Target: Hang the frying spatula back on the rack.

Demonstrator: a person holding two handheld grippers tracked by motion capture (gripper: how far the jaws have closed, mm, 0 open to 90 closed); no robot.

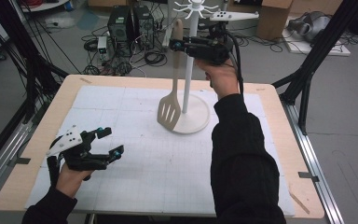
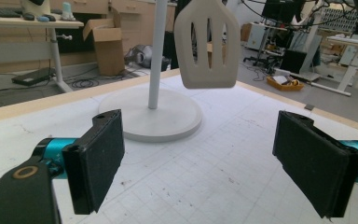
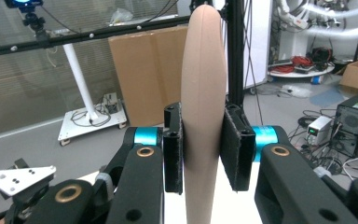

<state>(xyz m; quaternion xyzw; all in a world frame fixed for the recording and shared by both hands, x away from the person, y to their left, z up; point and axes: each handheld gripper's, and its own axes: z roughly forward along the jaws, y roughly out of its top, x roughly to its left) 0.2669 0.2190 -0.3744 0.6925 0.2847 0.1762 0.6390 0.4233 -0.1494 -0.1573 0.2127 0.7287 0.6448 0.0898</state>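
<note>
Right gripper (image 1: pixel 176 45) is clamped on the spatula's (image 1: pixel 170 109) handle, blade dangling over the stand's base (image 1: pixel 196 122), just beside the pole (image 1: pixel 188 79). Left gripper (image 1: pixel 110 141) rests released above the table (image 1: pixel 37 135). The hooks (image 1: pixel 193 6) look close, I think; a swinging blade could knock the stand.
</note>
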